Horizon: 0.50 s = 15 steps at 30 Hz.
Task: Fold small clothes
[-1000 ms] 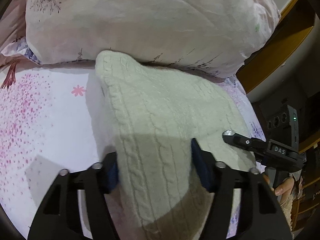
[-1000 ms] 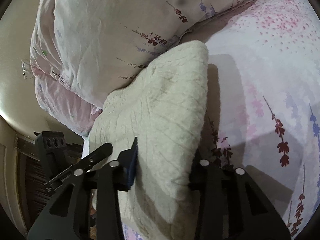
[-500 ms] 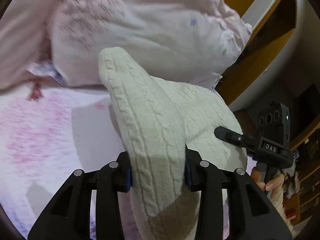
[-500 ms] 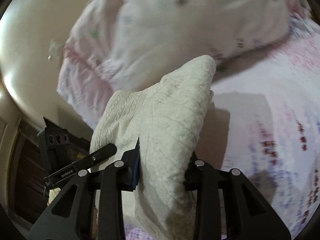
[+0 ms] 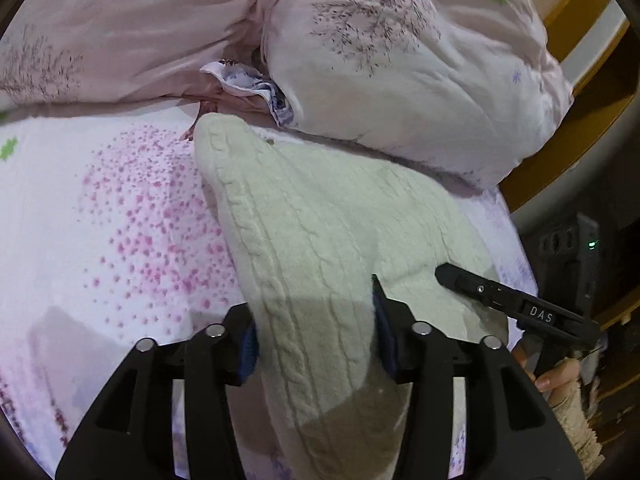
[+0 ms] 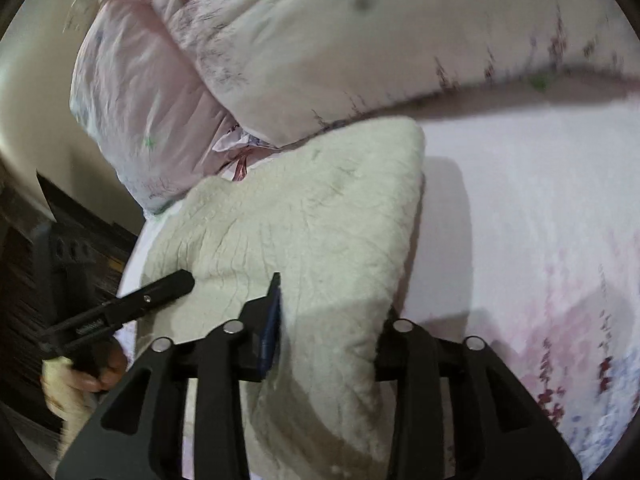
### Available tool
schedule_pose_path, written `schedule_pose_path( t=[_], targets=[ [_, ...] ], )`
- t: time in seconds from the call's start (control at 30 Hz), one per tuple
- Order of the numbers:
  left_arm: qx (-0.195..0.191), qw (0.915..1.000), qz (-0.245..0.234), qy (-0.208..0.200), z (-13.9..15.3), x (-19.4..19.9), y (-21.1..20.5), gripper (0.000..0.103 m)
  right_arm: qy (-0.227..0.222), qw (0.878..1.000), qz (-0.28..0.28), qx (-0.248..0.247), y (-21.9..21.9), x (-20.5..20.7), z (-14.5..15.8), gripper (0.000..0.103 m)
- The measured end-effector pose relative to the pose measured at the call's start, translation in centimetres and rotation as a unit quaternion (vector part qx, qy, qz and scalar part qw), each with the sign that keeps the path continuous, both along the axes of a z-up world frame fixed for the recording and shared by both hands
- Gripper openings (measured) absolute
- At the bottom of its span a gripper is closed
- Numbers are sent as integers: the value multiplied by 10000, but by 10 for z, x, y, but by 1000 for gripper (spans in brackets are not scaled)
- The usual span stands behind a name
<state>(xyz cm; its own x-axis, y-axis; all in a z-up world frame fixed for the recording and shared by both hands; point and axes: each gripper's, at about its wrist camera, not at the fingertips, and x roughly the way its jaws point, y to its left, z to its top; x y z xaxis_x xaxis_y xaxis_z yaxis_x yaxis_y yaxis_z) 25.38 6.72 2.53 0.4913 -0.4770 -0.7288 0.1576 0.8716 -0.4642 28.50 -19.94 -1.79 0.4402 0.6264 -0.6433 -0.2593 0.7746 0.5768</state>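
A cream cable-knit garment [image 5: 328, 232] is held up off the floral bedsheet [image 5: 100, 220], stretched between both grippers. My left gripper [image 5: 314, 336] is shut on its near left edge. My right gripper [image 6: 332, 328] is shut on its other near edge; the garment [image 6: 320, 220] fills the middle of that view. The right gripper also shows in the left wrist view [image 5: 516, 308], and the left gripper shows in the right wrist view [image 6: 132, 308]. The garment's far corner points toward the pillows.
Pink and white floral pillows [image 5: 380, 52] lie just behind the garment, also in the right wrist view [image 6: 320, 40]. A wooden bed frame [image 5: 576, 92] stands at the right. A dark cabinet [image 6: 24, 248] is beyond the bed edge.
Both grippers closed from wide to tight on the garment's edges and lifted it. The views swung toward the pillows and back down toward the sheet.
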Motion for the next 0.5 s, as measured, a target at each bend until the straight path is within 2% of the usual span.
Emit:
schedule_pose_path(
  t=[0.03,0.17,0.27,0.3,0.33,0.37,0.4,0.5],
  targets=[
    [4,10000,-13,-20,0,0,1,55,78,9999,21,86,-5,1,1,45],
    [168,9997,80,-147,5,-1,5,66,136,9983,-290,493,-31,6,5,56],
    [37,9995,284,-161,7,5,15,69,185,9949,-592,800,-47,19,6,55],
    [-73,9993,356,-124,6,8,18,69,224,9945,-633,802,-49,24,4,50],
    [-137,9990,410,-102,5,10,20,67,231,9946,-632,787,-47,26,3,23],
    [-183,9987,460,-91,3,11,22,64,212,9952,-618,726,-46,28,1,14],
    [-239,9985,494,-44,0,13,22,55,177,9959,-674,571,-43,29,-1,12],
    [-290,9972,677,113,-11,16,22,54,129,9950,-992,35,-40,29,-8,10]
  ],
)
